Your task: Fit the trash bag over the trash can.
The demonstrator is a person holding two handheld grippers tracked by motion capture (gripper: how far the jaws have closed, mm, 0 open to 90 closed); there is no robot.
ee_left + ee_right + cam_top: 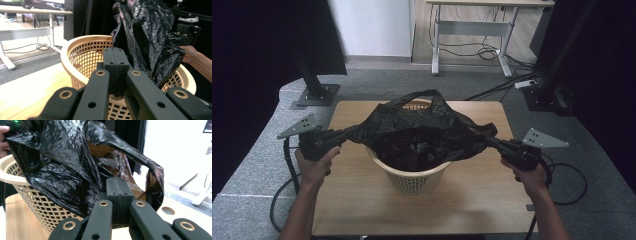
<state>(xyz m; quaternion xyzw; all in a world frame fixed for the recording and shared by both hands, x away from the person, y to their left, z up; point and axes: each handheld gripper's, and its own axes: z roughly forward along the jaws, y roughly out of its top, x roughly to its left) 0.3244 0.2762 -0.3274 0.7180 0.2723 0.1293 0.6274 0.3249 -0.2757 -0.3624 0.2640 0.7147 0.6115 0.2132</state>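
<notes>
Black bag (pixel 419 131) stretched wide over the basket (pixel 417 176) at mid-table.
I've got my left gripper (pixel 343 134) and right gripper (pixel 491 142) each clamped on an opposite bag edge, pulled taut past the basket's rim; bare table (pixel 472 200) lies open on every side, with both hands near its side edges.

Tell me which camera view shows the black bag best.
The high view: the whole black bag shows there, stretched between the left gripper and right gripper over the basket. The two gripper views give close-up crumpled parts of it beside shut jaws.
</notes>
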